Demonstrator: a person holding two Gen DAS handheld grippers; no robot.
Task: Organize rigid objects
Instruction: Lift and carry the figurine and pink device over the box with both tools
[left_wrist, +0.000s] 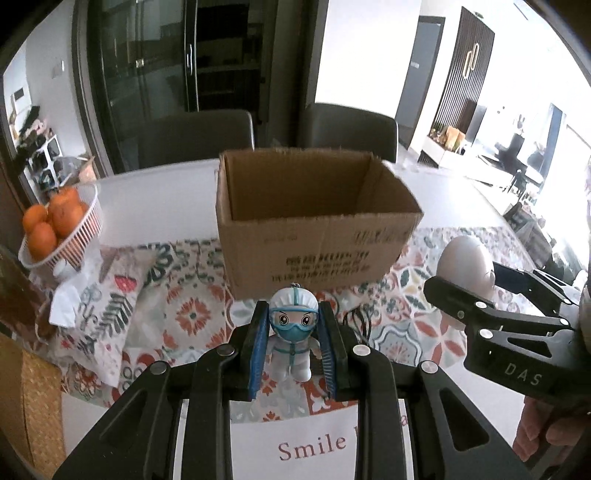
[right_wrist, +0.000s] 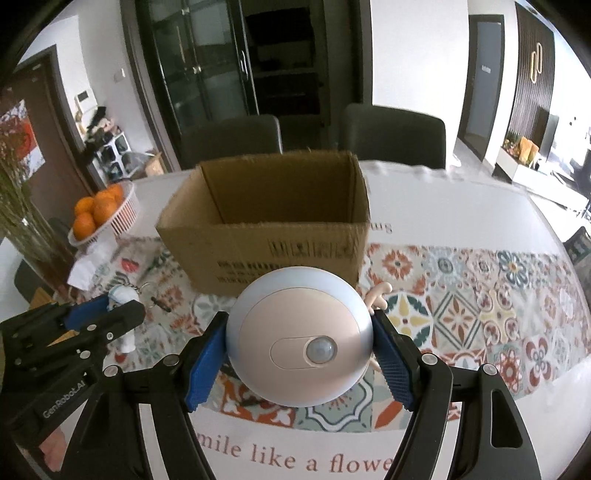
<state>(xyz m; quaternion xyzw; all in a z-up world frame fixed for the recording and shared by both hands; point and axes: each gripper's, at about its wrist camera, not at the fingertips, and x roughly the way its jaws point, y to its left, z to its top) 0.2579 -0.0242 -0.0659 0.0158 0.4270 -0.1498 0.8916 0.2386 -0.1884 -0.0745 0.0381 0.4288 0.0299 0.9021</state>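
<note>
An open cardboard box (left_wrist: 314, 225) stands on the patterned tablecloth, also in the right wrist view (right_wrist: 269, 221); its inside looks empty. My left gripper (left_wrist: 293, 332) is shut on a small figurine (left_wrist: 293, 332) in white suit, blue mask and goggles, in front of the box. It shows at left in the right wrist view (right_wrist: 120, 295) with a key ring. My right gripper (right_wrist: 299, 343) is shut on a round white-and-pink sensor lamp (right_wrist: 299, 332), near the box's front right. The lamp also shows in the left wrist view (left_wrist: 465, 266).
A white basket of oranges (left_wrist: 55, 225) sits at the table's left beside crumpled white paper (left_wrist: 66, 306). Two dark chairs (left_wrist: 195, 133) stand behind the table. A vase with dried stems (right_wrist: 22, 221) is at far left. The cloth reads "Smile like a flower".
</note>
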